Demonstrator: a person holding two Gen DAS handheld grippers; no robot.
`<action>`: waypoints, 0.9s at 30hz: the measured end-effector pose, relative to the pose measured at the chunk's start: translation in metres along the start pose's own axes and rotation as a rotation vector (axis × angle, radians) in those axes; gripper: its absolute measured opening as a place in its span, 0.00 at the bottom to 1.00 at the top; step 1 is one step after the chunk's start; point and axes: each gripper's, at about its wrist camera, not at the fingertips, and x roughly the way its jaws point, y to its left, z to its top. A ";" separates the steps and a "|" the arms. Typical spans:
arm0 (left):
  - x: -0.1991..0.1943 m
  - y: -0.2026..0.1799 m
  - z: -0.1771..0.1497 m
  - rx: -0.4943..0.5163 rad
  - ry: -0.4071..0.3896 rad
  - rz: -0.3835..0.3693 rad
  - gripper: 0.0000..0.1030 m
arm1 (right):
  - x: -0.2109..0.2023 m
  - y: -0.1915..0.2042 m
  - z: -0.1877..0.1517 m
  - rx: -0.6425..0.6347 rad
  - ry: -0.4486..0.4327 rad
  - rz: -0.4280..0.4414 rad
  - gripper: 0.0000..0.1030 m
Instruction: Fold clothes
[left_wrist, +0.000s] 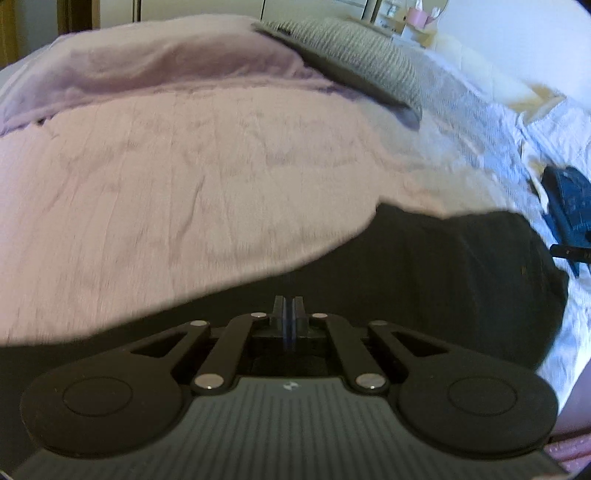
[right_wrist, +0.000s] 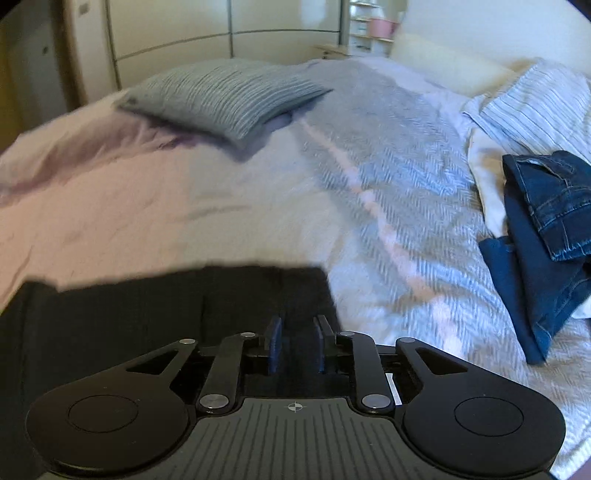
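The left gripper (left_wrist: 288, 314), jaws pressed together, and the right gripper (right_wrist: 296, 345), jaws spread, hang over the black garment (left_wrist: 424, 266) on the bed (left_wrist: 166, 177), seemingly to flatten it.

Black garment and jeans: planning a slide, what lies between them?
Only bare herringbone bedspread between black garment and jeans, in the right wrist view.

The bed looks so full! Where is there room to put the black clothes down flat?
There is bare pink cover between the black garment and the grey pillow. The herringbone blanket is bare too, left of the jeans. It is crowded by the jeans and the striped pillow.
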 end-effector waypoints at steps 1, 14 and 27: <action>-0.003 -0.001 -0.006 -0.007 0.014 -0.003 0.00 | -0.003 -0.005 -0.006 0.027 0.015 -0.010 0.20; -0.014 -0.025 -0.037 -0.020 0.054 -0.088 0.01 | -0.023 -0.069 -0.058 0.621 0.048 0.127 0.38; -0.018 -0.097 -0.078 0.391 0.147 -0.261 0.20 | -0.005 -0.082 -0.075 0.850 0.078 0.282 0.38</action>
